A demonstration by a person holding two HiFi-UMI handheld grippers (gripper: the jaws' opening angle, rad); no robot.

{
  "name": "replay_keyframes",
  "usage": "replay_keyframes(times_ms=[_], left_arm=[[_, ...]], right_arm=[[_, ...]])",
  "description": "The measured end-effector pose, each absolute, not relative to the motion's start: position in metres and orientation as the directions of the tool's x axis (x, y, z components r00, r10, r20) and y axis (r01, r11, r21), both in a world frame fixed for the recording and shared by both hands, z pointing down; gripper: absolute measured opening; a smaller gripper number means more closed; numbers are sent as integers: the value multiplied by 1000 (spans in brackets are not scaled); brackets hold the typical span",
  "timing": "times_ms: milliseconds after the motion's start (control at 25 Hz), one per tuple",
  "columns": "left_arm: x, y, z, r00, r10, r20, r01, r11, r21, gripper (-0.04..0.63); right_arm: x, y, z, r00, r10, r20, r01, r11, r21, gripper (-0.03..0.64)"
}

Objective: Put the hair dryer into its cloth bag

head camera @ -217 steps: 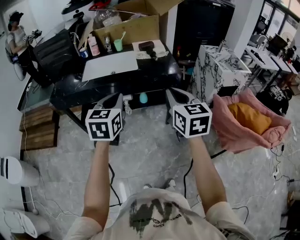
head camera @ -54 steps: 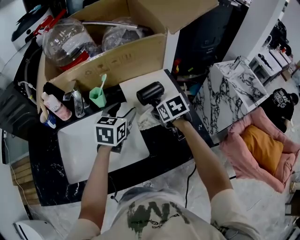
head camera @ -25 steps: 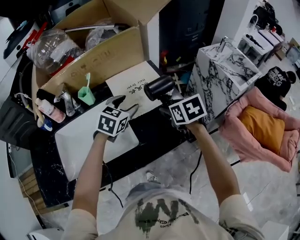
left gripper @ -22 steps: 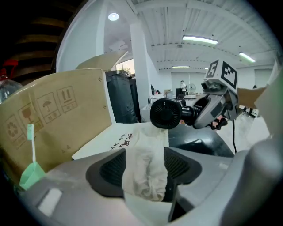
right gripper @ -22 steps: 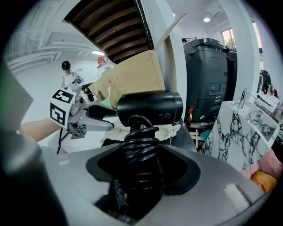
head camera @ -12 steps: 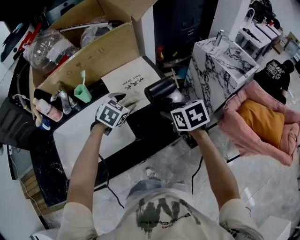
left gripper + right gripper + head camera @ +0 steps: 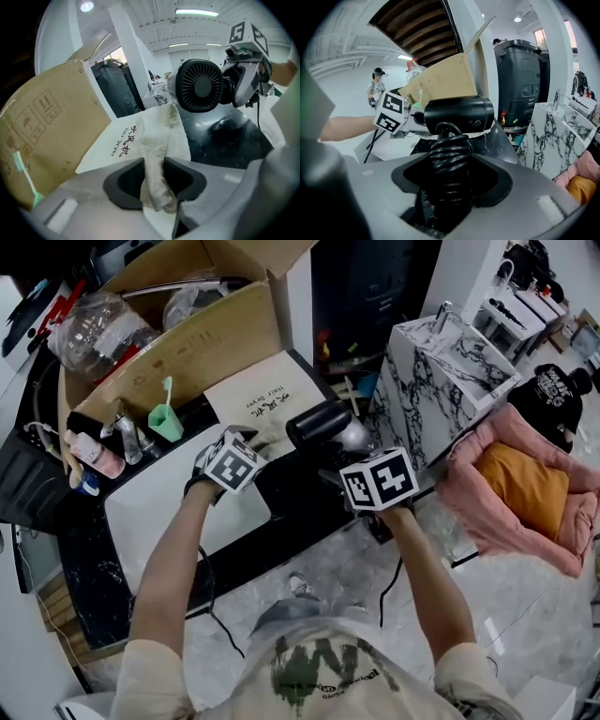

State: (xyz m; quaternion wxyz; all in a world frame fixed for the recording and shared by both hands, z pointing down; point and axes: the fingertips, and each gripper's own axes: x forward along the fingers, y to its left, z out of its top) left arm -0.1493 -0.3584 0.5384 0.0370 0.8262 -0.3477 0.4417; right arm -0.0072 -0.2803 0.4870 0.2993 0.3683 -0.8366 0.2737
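The cream cloth bag [image 7: 267,397] with dark lettering lies flat on the black counter [image 7: 305,512], in front of a cardboard box. My left gripper [image 7: 249,441] is down at the bag's near edge. Its jaws are closing, and a gathered fold of the bag's cloth [image 7: 157,164] is pinched between the pads of my left gripper [image 7: 154,180]. The black hair dryer [image 7: 319,422] is held above the counter just right of the bag. My right gripper [image 7: 450,173] is shut on its cord-wrapped handle [image 7: 447,154]. The dryer's rear grille [image 7: 201,85] faces the left gripper.
An open cardboard box [image 7: 187,334] of bagged items stands behind the bag. A green cup with a toothbrush [image 7: 165,420] and a pink bottle [image 7: 94,454] stand left of it, by a white board [image 7: 178,512]. A marble block [image 7: 450,362] and pink pet bed [image 7: 525,488] are at right.
My left gripper has sunk onto the bag's near edge and its jaws have come together round the cloth. The right gripper still holds the dryer and has shifted slightly.
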Motion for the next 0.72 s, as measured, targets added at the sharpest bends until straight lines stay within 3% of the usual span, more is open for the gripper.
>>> replay_keyframes(times_ms=[240,720], left_arm=[[-147,-359,531,381,-541,750,-617,-753,-229,48],[-143,-374,470,443,-625,642,-695,-692,-194,34]], right_arm=[[-11,-280,491,-553,-446,704,-778,578,-246,261],[-12,-272,480,-559,-453,694,-777,579,-248,261]])
